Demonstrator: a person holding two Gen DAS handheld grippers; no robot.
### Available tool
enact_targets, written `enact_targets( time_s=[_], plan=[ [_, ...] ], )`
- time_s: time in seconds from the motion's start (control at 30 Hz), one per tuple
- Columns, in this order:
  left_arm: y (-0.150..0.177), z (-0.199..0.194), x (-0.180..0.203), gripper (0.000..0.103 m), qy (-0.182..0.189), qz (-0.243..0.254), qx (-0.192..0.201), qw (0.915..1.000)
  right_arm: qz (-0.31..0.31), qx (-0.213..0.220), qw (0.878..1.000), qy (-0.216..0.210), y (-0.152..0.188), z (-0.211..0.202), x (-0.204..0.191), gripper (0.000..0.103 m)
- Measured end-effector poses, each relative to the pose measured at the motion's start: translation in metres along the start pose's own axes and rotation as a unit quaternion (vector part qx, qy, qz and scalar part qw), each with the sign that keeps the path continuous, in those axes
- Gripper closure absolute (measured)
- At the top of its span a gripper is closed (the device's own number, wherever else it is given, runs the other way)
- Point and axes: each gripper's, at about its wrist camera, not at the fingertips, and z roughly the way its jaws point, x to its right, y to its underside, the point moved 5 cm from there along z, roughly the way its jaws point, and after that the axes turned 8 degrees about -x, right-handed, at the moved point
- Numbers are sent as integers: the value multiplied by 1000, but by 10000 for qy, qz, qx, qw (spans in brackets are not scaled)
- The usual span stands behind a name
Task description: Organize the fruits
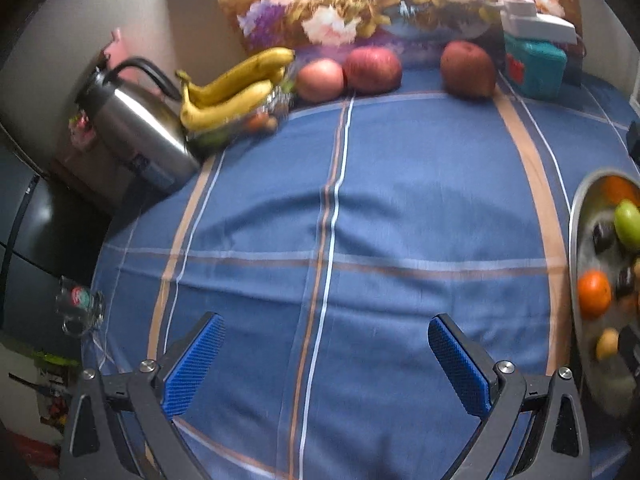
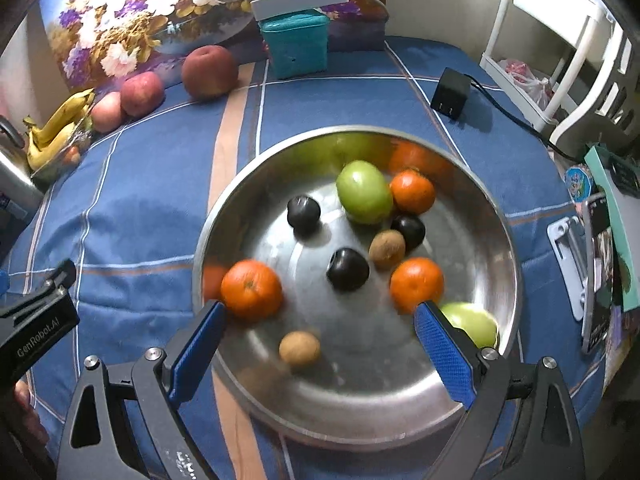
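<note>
Two round orange mandarins [image 2: 251,289] blurred, just ahead of right gripper [image 2: 320,322] | round steel bowl [image 2: 508,248] beneath spread, empty jaws | left gripper [image 1: 326,334] spread, empty.

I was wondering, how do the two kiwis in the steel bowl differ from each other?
The near kiwi lies alone on the bare bowl floor, close to the front rim; the far kiwi sits deeper in the steel bowl, crowded between a dark plum and an orange. The near one looks paler tan, the far one darker brown. Both are small, fuzzy and oval.
</note>
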Motion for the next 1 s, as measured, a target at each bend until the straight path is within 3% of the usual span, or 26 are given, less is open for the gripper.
enact_targets(
  time_s=[0.17, 0.43, 0.73, 1.0],
  plan=[
    [25, -5, -10, 0, -54, 24, -220, 9997, -116, 98, 9999, 36, 18, -14, -4, 8],
    [65, -9, -26, 0, 194, -148, -369, 9990, -374, 269, 9989, 114, 53, -33, -11, 8],
    [74, -34, -34, 0, 420, -223, 27, 9989, -115, 693, 9975, 102, 67, -56, -1, 8],
    [72, -46, -38, 0, 516, -288, 220, 9980, -28, 720, 9974, 30, 67, -59, 3, 8]
  ],
)
